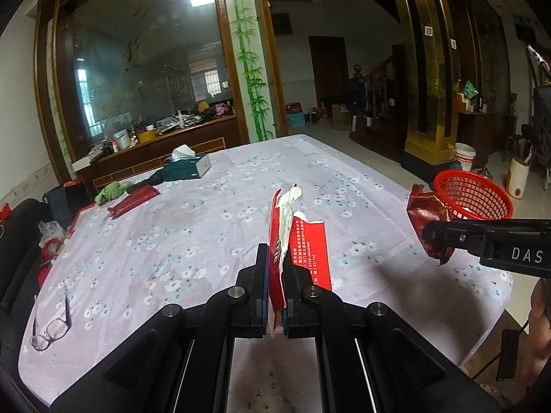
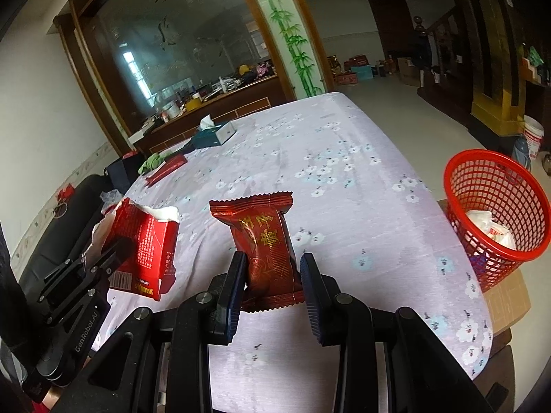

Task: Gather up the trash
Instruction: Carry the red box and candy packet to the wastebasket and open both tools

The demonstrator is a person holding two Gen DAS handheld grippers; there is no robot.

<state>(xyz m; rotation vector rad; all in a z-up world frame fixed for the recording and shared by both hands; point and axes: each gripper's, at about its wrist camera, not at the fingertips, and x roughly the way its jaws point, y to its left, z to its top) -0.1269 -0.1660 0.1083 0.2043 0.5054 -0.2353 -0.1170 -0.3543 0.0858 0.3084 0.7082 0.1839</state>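
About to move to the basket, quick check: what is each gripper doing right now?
Left gripper: shut on the torn red carton.
Right gripper: shut on the dark red snack wrapper.

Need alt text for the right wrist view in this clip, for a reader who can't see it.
The right gripper holds a dark red snack wrapper above a floral tablecloth. To its left, the left gripper clamps a torn red carton; a red mesh basket with some trash stands at the right.
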